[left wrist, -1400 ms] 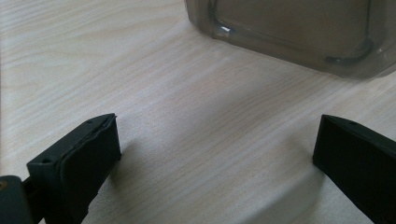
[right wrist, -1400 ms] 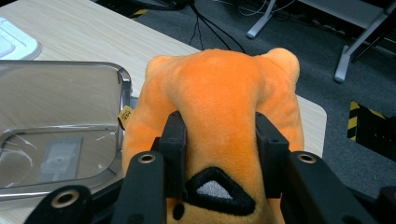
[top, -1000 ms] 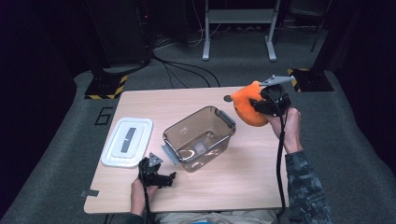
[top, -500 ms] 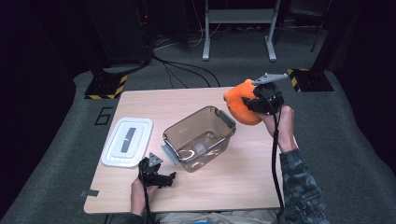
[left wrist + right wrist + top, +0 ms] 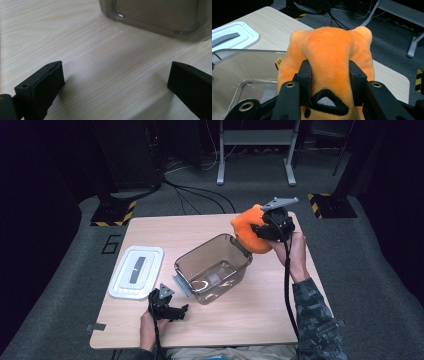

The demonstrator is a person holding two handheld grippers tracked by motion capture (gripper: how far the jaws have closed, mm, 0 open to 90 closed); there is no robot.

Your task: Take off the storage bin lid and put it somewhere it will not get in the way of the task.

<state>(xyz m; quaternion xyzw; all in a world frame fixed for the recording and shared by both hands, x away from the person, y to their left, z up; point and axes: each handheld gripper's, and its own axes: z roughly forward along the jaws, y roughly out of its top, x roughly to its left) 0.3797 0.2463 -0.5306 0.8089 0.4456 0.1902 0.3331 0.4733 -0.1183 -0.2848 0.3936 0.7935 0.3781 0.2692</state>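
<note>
In the high view, your right gripper (image 5: 260, 227), right of centre in the frame, is clamped on a soft orange plush toy (image 5: 246, 231) held above the far right rim of the clear smoky plastic bin (image 5: 212, 268); your left gripper (image 5: 176, 311) rests low near the bottom edge, beside the flat white plastic lid (image 5: 136, 272). In the left gripper view, its jaws stand wide apart over bare pale wooden table (image 5: 100, 62), holding nothing. In the right gripper view, both pads squeeze the plush toy (image 5: 329, 47) at centre frame.
</note>
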